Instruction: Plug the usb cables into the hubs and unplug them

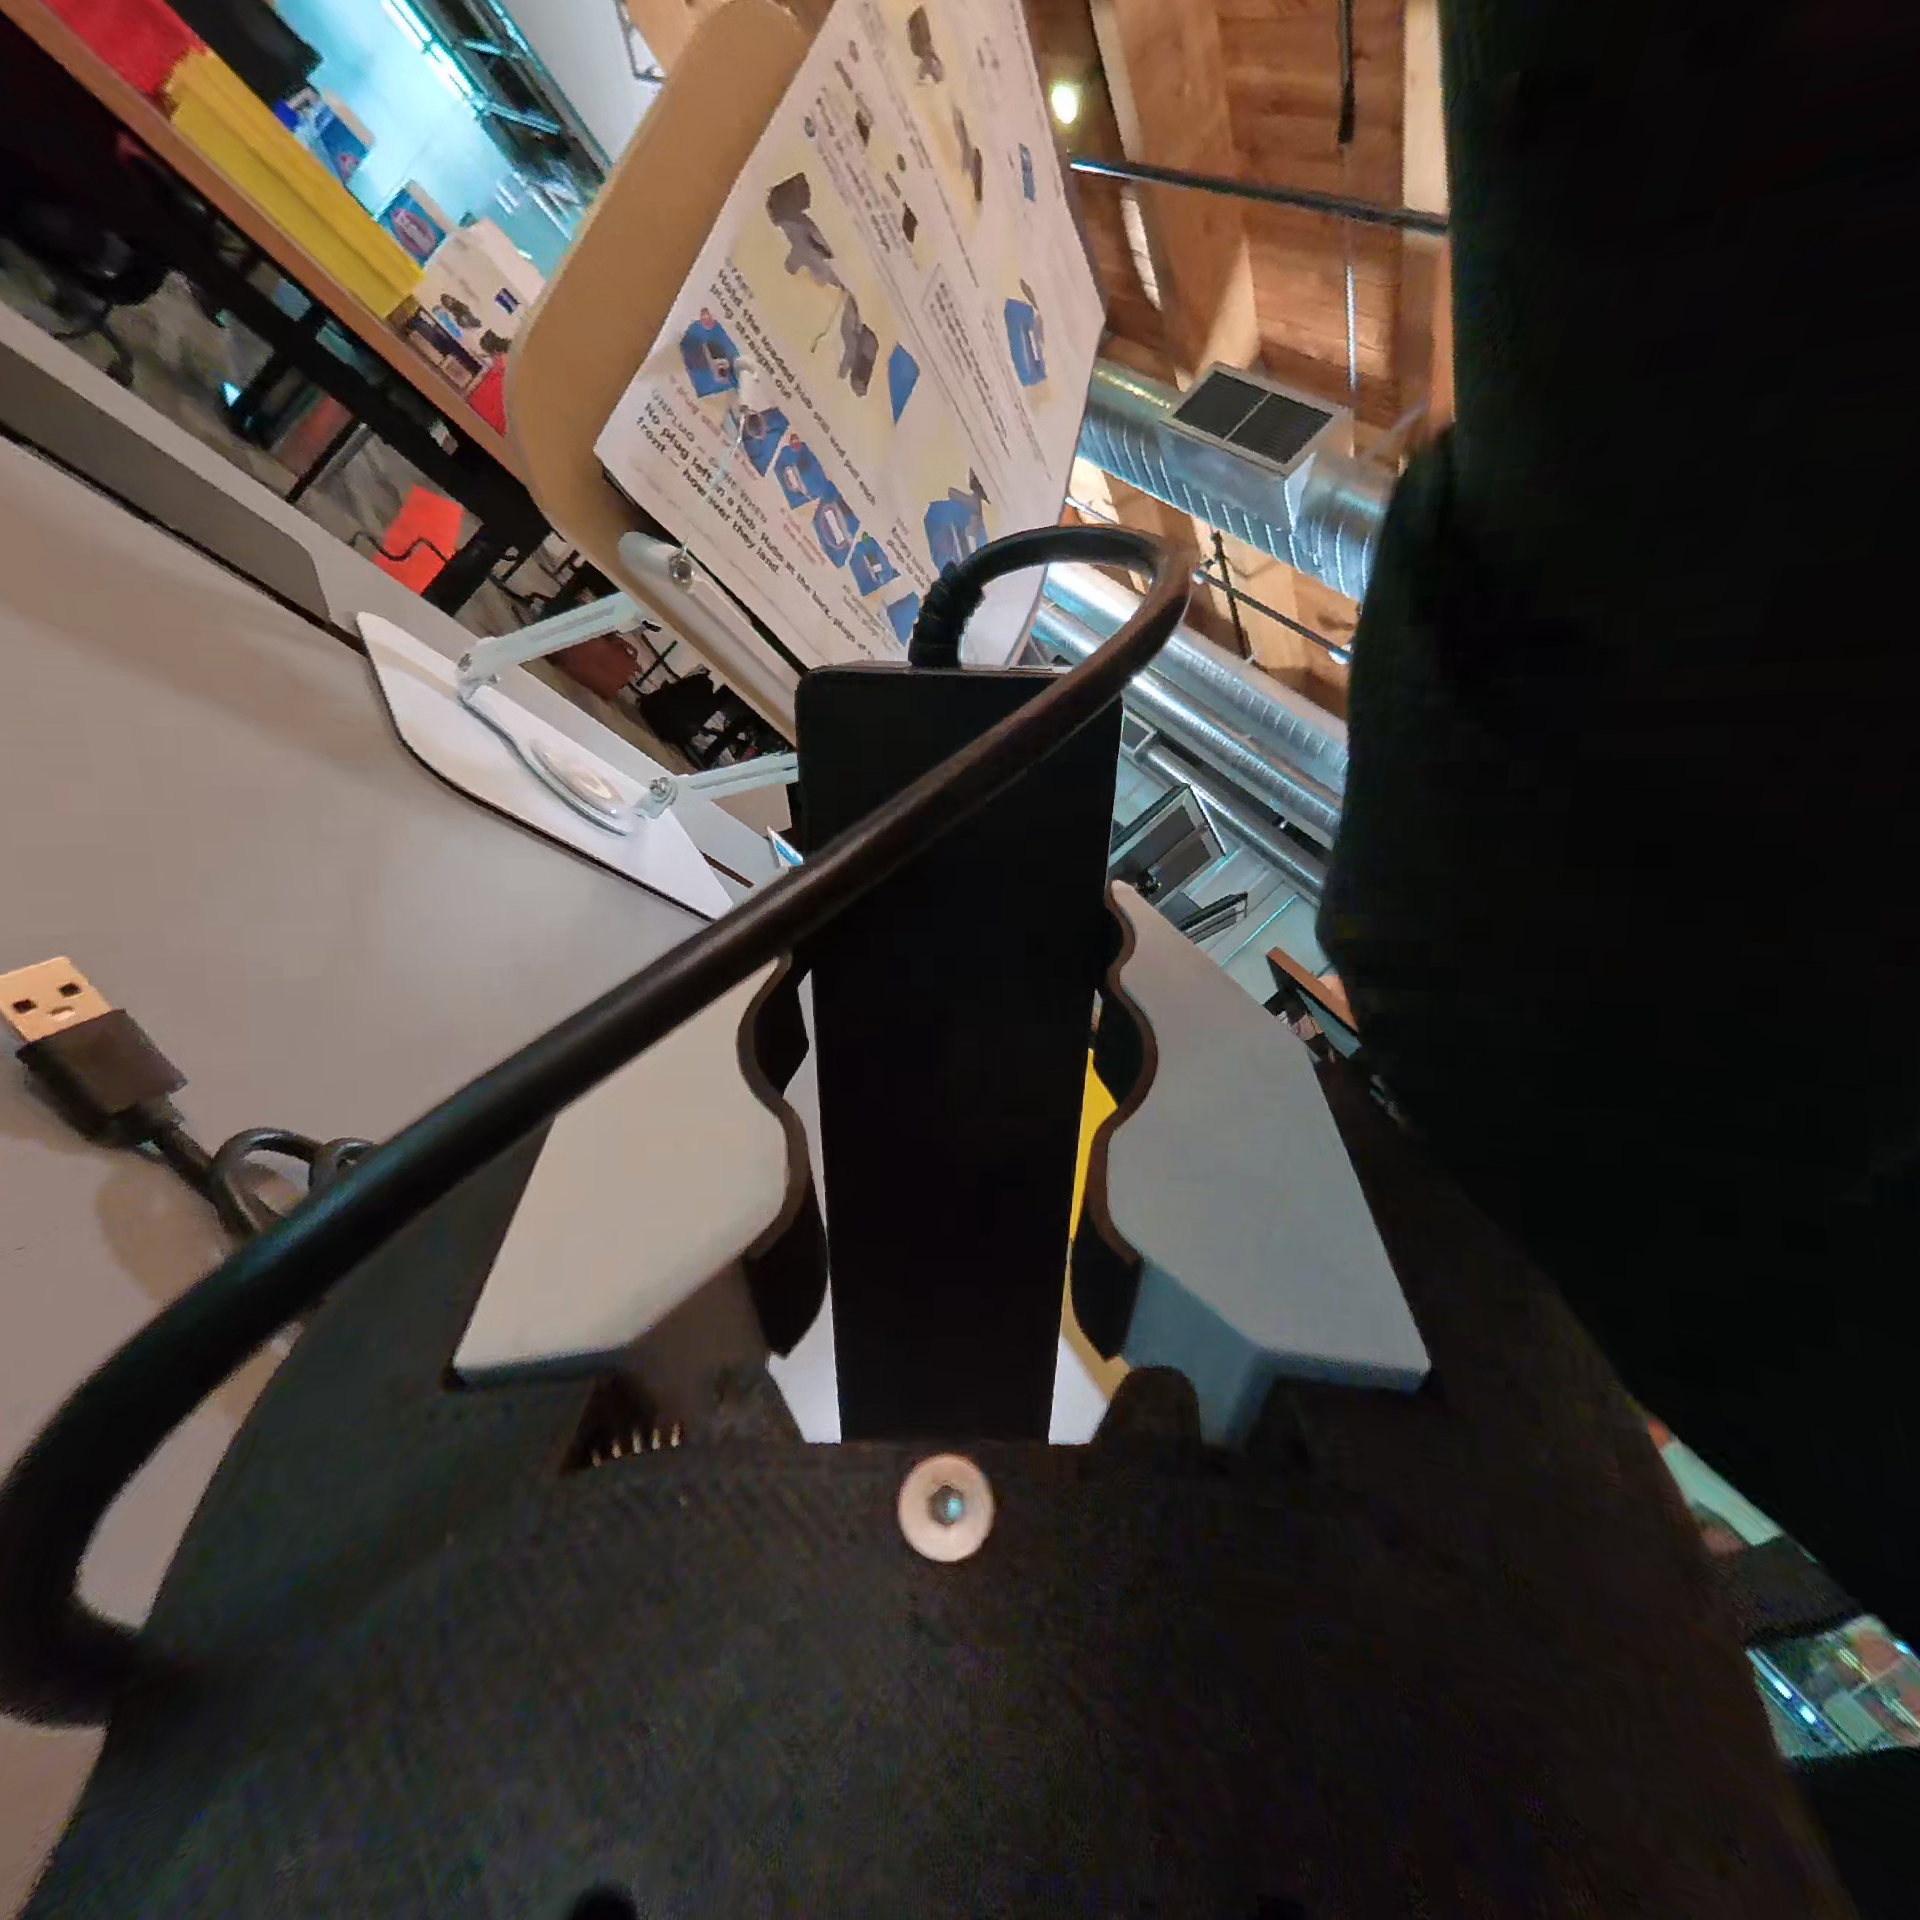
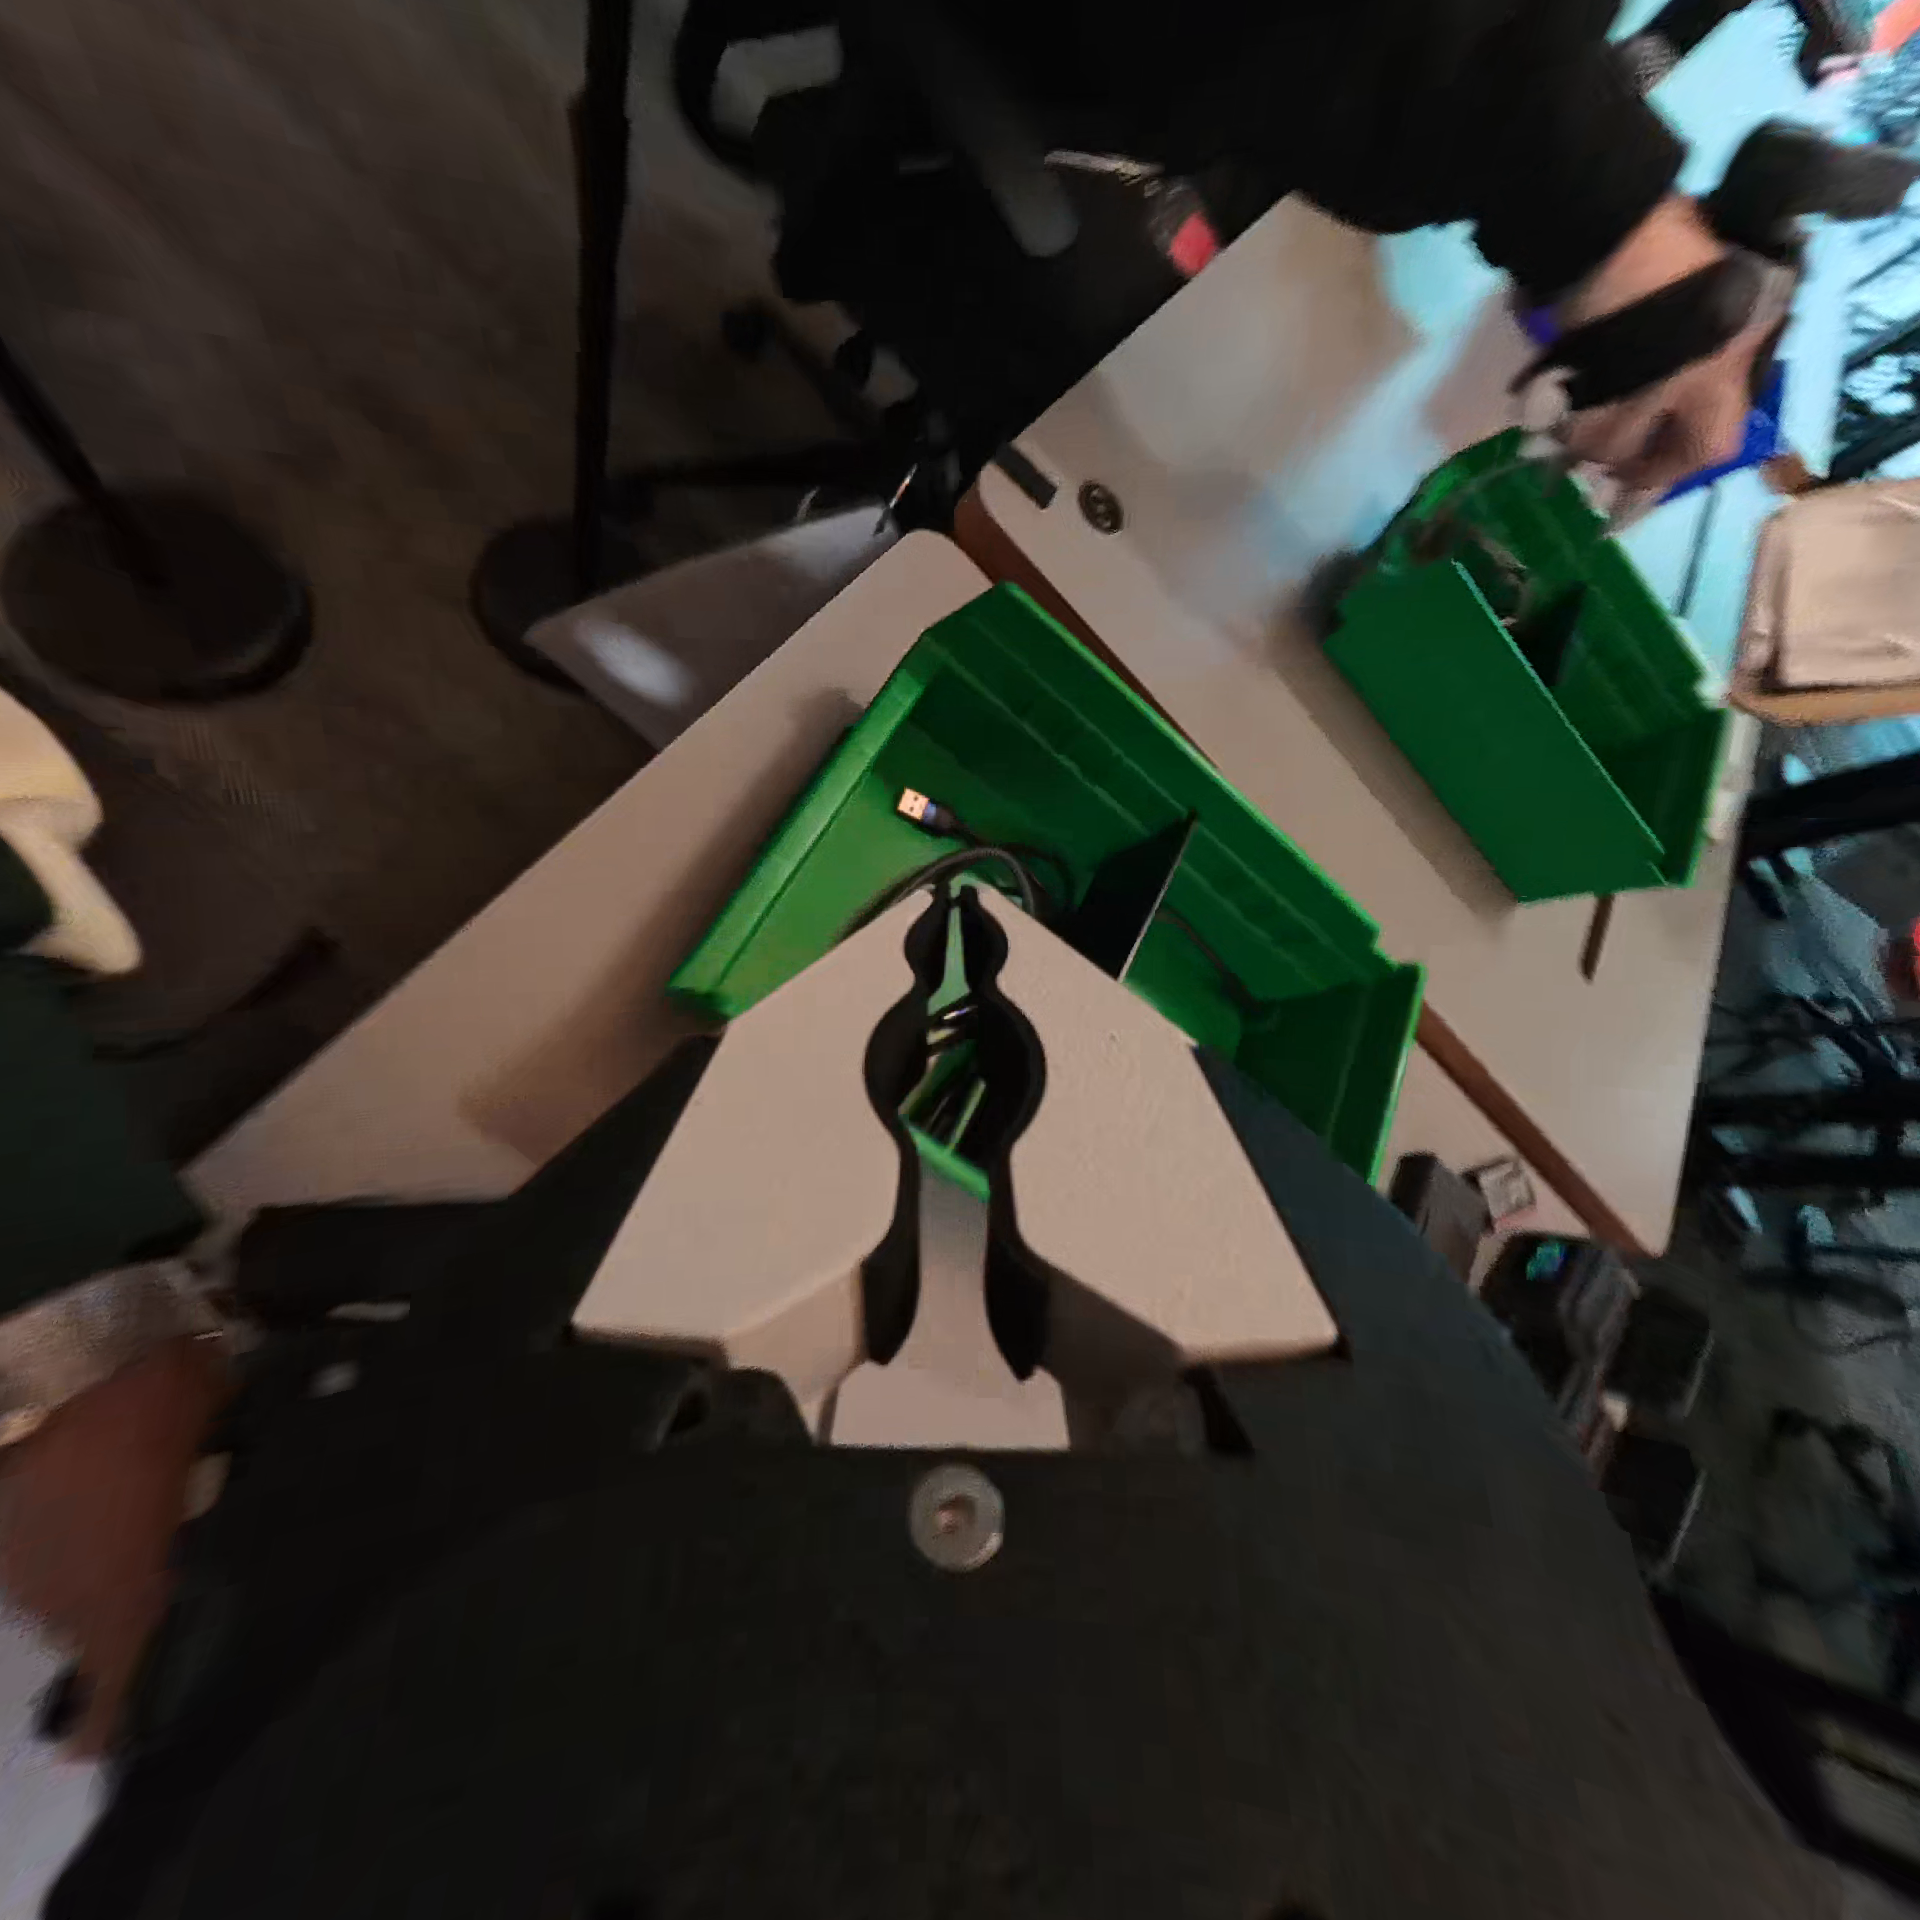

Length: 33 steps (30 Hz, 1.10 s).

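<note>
A pale grey tabletop (image 1: 260,831) carries a black USB plug (image 1: 78,1029) with its cable at nine o'clock and a white base plate (image 1: 499,717) at ten. Another tabletop (image 2: 520,997) bears a green divided bin (image 2: 1278,914) at one o'clock.

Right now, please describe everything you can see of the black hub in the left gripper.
The black hub is a long, flat, matte box that looks like plastic. The left gripper is shut on its long sides, and it points away from the camera. At its far end, a ribbed sleeve leads to its black cable, which loops back across its face. No ports are visible.
</note>
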{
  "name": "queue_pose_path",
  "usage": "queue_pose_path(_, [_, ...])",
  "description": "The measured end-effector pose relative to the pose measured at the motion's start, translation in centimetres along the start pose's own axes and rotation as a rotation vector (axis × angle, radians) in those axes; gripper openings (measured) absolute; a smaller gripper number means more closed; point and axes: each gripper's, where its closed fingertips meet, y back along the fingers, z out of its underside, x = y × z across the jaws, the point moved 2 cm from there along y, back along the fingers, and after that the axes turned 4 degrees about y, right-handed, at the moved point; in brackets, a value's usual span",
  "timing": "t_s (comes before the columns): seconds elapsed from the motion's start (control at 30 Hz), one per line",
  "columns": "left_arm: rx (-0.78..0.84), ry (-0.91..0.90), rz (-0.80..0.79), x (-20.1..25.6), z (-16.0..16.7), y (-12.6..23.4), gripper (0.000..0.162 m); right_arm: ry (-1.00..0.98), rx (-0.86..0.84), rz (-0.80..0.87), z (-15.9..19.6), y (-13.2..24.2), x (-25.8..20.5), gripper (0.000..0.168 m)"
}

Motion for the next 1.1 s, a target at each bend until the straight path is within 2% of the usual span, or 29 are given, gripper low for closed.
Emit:
queue_pose_path(0.13, [-0.001,0.039,-0.025,-0.8,-0.2,0.1,0.053,0.115,-0.147,-0.182,2.0,-8.2,2.1,0.01])
queue_pose_path(0.27, [0.0,0.122,-0.042,-1.6,-0.2,0.3,0.053,0.179,-0.275,-0.339,4.7,-16.0,2.0,0.017])
queue_pose_path(0.47, [-0.024,0.154,-0.042,-1.8,0.0,0.3,0.052,0.264,-0.396,-0.487,7.2,-22.9,0.0,0.018])
queue_pose_path(0.5, [-0.028,0.153,-0.041,-1.7,0.1,0.2,0.052,0.272,-0.404,-0.511,7.4,-23.4,-0.3,0.019])
queue_pose_path(0.53, [-0.033,0.155,-0.039,-1.7,0.1,0.2,0.052,0.27,-0.391,-0.517,7.2,-23.7,-0.4,0.011])
queue_pose_path(0.57, [-0.039,0.158,-0.037,-1.7,0.2,0.1,0.052,0.263,-0.387,-0.519,7.0,-24.0,-0.4,0.019])
queue_pose_path(0.67, [-0.046,0.175,-0.029,-1.5,0.6,0.0,0.052,0.199,-0.438,-0.58,7.2,-23.7,-0.8,0.007])
queue_pose_path(0.83, [-0.053,0.176,-0.023,-1.3,0.9,-0.1,0.052,0.206,-0.478,-0.568,7.6,-23.0,-1.1,0.008])
queue_pose_path(1.03, [-0.071,0.185,-0.007,-0.9,1.3,-0.3,0.052,0.161,-0.519,-0.606,7.9,-23.2,-1.0,0.022])
queue_pose_path(1.1, [-0.078,0.185,-0.003,-0.9,1.4,-0.3,0.052,0.194,-0.533,-0.633,8.4,-23.2,-1.4,0.038])
